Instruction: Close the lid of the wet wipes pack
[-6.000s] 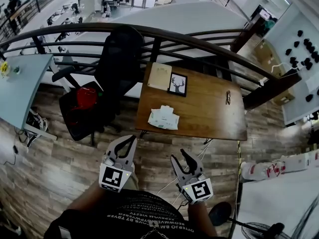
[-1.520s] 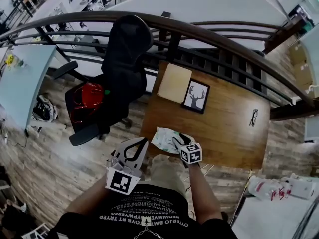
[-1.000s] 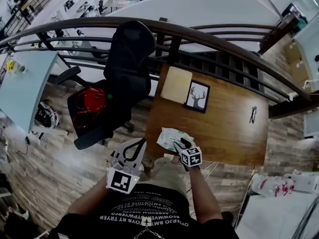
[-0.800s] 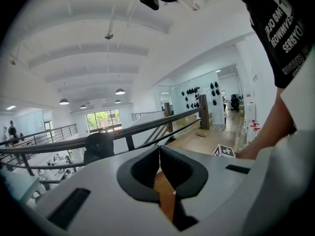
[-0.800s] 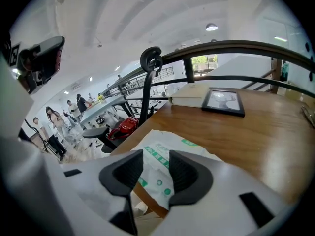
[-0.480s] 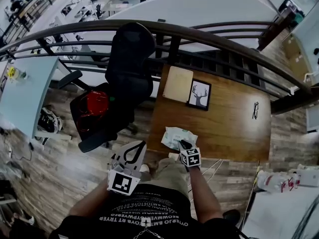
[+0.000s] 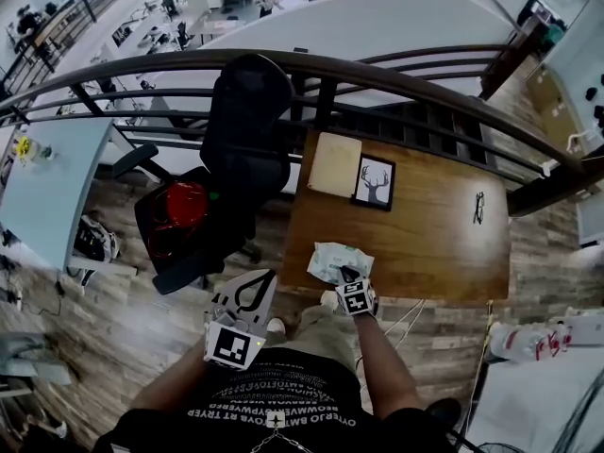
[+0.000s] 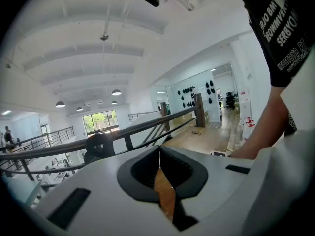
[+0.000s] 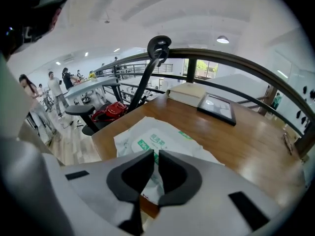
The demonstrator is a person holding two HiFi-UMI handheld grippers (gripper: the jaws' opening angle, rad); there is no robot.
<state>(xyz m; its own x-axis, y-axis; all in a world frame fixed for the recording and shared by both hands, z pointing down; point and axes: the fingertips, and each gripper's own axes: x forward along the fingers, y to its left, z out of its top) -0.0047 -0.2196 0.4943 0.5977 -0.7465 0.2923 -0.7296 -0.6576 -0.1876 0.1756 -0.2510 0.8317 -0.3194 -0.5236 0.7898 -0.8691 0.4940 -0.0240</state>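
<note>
Left tool (image 7: pixel 272 274): clenched, empty, held off the tabletop (image 7: pixel 425 243) at its near left corner. Right tool (image 9: pixel 152 154): jaws have just been closing and are almost together, nothing visibly pinched. Its tips sit over the near edge of the wet wipes pack (image 9: pixel 158 140), which lies flat by the tabletop's near edge.

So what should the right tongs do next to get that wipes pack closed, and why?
Probably ease the right tongs down onto the wet wipes pack and press its lid flat. Their jaws have just been closing and now stand almost together, with nothing clearly pinched between them, poised over the pack's near edge on the wooden table. I can't tell whether the lid is already sealed.
</note>
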